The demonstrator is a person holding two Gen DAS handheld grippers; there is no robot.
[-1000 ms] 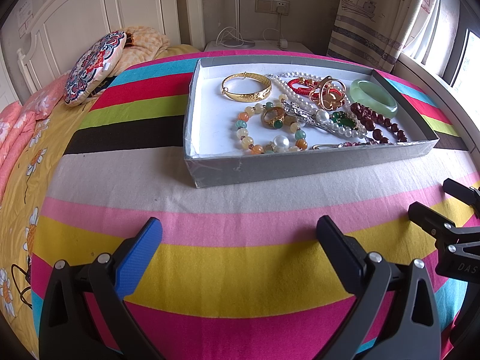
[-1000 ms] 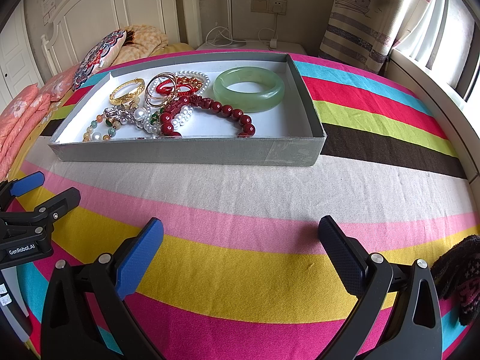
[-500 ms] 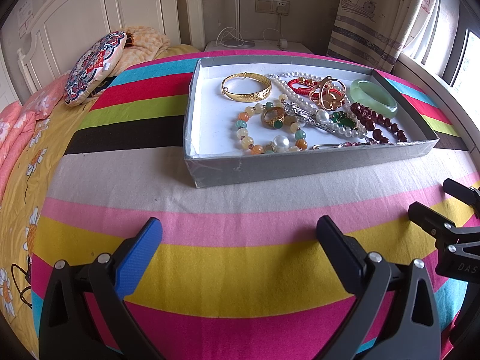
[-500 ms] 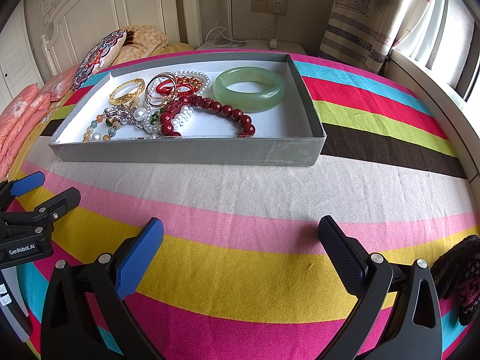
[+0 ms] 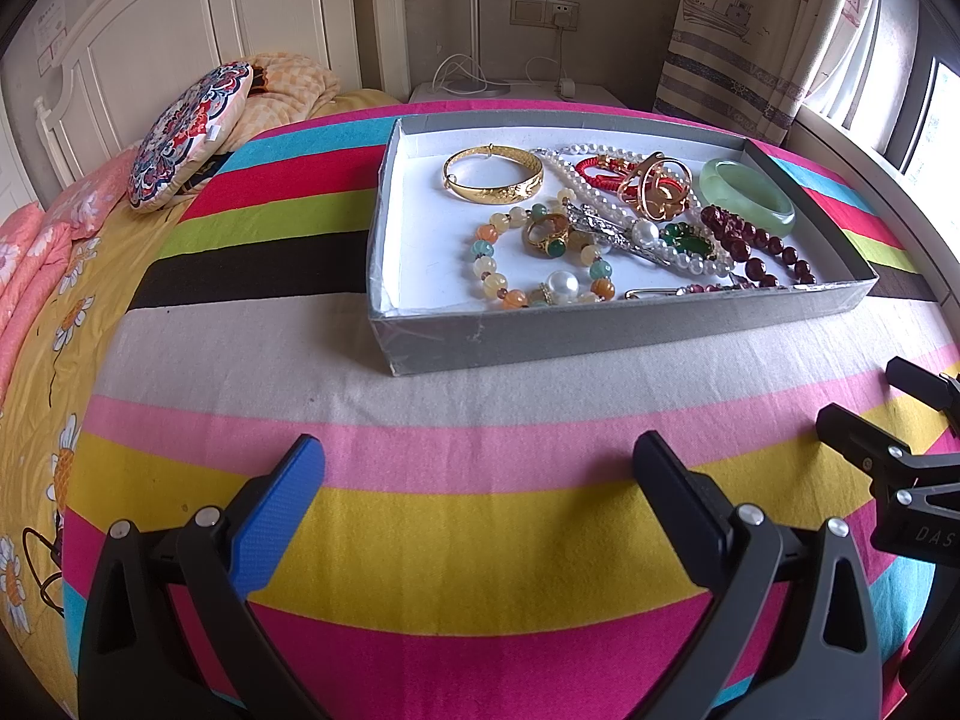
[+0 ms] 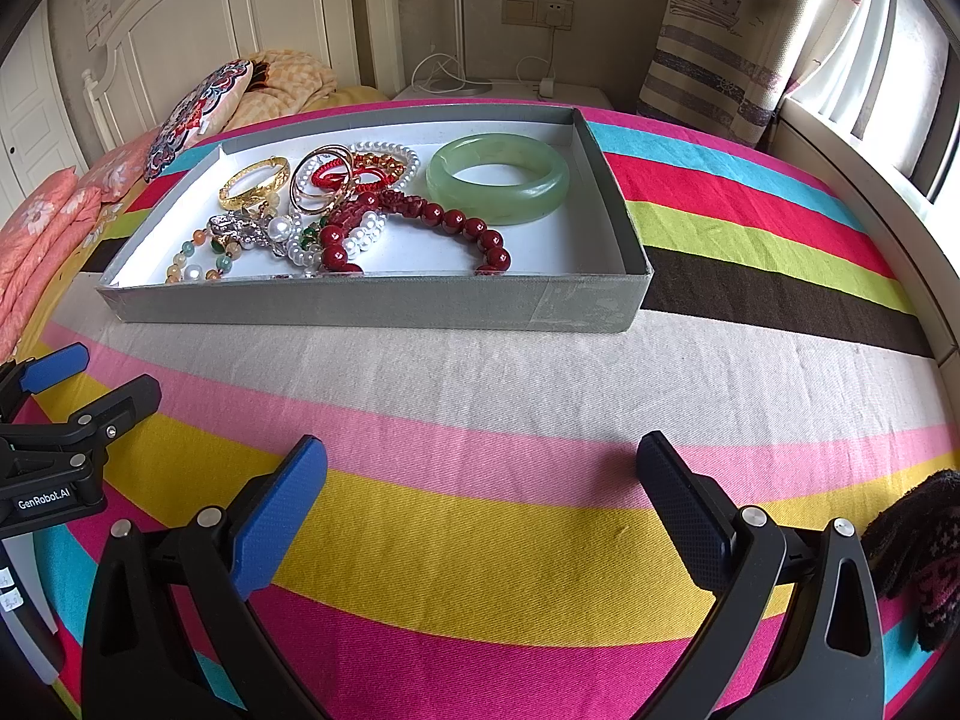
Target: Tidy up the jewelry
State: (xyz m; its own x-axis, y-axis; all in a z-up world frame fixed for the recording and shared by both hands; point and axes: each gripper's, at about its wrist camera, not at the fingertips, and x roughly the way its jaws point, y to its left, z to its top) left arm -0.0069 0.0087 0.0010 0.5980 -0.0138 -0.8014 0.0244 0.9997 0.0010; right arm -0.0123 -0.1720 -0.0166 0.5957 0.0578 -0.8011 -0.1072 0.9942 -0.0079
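As seen from the left wrist view, the left tool (image 5: 477, 462) hangs over the striped bedspread (image 5: 420, 528) with its jaws spread wide and nothing between them. One finger carries a blue pad (image 5: 279, 513); the other pad is black. The grey tray (image 5: 600, 330) lies ahead of the tool on the bed, well apart from the fingertips and offset slightly toward the right. Inside the tray, a gold bangle (image 5: 493, 182) sits at the far left, a multicoloured bead bracelet (image 5: 540, 258) lies near the front wall, and a green jade bangle (image 5: 747, 196) rests at the far right. A dark red bead bracelet (image 5: 753, 246) lies beside the jade bangle. Part of the right tool (image 5: 912, 420) shows at the right edge.

From the right wrist view, the right tool (image 6: 480, 465) is likewise fully parted and empty above the bedspread (image 6: 480, 540). The tray (image 6: 372, 303) lies ahead and to the left, well apart from the fingertips. The jade bangle (image 6: 498, 186) occupies the right part of the tray, touching the red bead bracelet (image 6: 420, 228). The gold bangle (image 6: 255, 183) and a pearl strand (image 6: 384, 153) lie further left, tangled with other pieces. The left tool (image 6: 84, 378) appears at the left edge, jaws apart. A dark knitted glove (image 6: 912, 546) shows at the right edge.
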